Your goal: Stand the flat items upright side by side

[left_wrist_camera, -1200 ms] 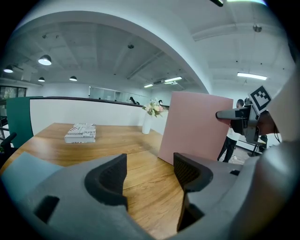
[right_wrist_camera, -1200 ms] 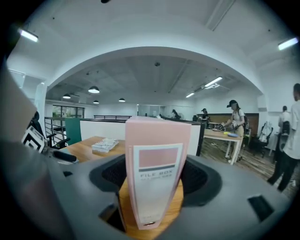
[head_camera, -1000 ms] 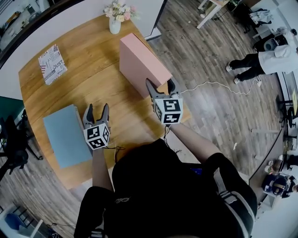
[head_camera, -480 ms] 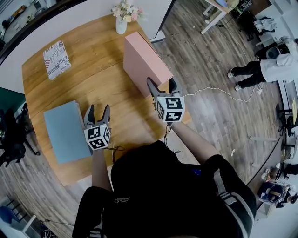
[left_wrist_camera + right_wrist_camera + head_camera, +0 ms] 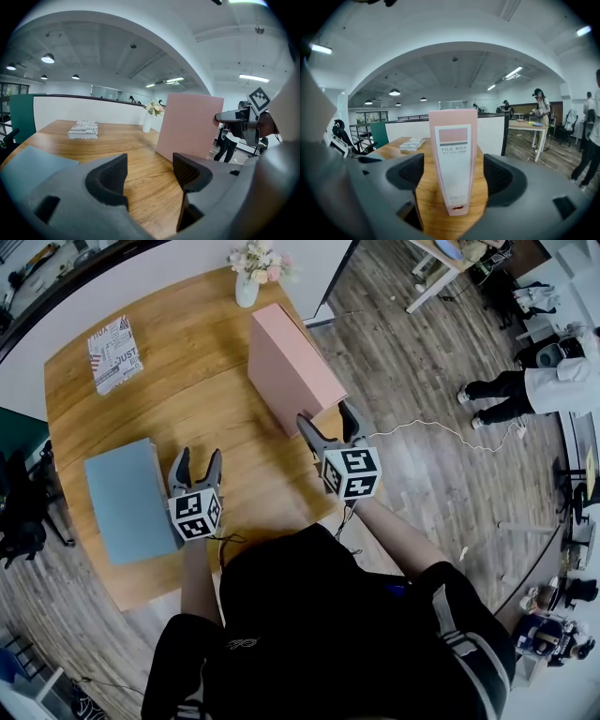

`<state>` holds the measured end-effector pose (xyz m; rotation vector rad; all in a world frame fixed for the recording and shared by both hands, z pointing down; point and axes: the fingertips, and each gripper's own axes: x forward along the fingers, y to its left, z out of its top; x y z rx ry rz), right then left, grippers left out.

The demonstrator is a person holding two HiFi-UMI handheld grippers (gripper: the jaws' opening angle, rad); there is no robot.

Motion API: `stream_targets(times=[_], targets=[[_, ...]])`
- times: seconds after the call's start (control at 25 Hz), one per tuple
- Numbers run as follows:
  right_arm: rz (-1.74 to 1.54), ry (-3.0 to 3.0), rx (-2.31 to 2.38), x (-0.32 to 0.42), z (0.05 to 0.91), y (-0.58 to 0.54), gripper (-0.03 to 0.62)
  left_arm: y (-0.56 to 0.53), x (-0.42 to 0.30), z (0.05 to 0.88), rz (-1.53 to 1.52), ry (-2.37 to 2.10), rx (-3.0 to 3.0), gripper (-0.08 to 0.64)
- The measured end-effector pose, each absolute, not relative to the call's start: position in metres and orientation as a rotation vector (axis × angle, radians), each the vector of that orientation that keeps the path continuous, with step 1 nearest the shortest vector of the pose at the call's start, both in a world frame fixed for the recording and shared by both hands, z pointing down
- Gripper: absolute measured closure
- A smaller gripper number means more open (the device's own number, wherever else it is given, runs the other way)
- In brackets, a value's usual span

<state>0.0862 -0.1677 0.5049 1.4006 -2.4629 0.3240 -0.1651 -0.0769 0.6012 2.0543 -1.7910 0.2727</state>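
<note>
The right tongs (image 5: 326,420) are spread wide, their jaws having just been opening. The spine of the pink file box (image 5: 291,362) is seen between them but is not pressed by the pads. The left tongs (image 5: 197,465) are held open over the worktop (image 5: 187,409) with nothing between them. One item is judged done: the pink file box is stood upright near the worktop's right edge, its labelled spine turned to the right tongs. Two are left lying flat: the blue-grey box (image 5: 117,498) just beside the left tongs, and the printed box (image 5: 114,352) near the far left corner.
</note>
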Motion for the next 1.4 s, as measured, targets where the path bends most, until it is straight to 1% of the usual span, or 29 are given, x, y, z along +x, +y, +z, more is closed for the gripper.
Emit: stream_targets(times=[0.28,0.6,0.76,1.04,1.4], targets=[[0.544,-2.413,1.228,0.078,0.552,-0.121,0.193,-0.069,-0.171,0.597,0.259,-1.787,2.046,0.249],[0.695,-2.396,0.933,0.021,0.585,-0.08,0.208,-0.037,-0.2,0.595,0.348,-1.809,1.93,0.249],[0.721,-2.422,0.736,-0.03,0.591,-0.058,0.213,-0.008,-0.228,0.594,0.351,-1.837,1.839,0.249],[0.732,-2.443,0.455,-0.134,0.605,-0.017,0.216,0.046,-0.301,0.607,0.374,-1.889,1.677,0.245],[0.774,-2.434,0.341,-0.234,0.623,0.009,0.222,0.09,-0.401,0.625,0.464,-1.915,1.563,0.229]])
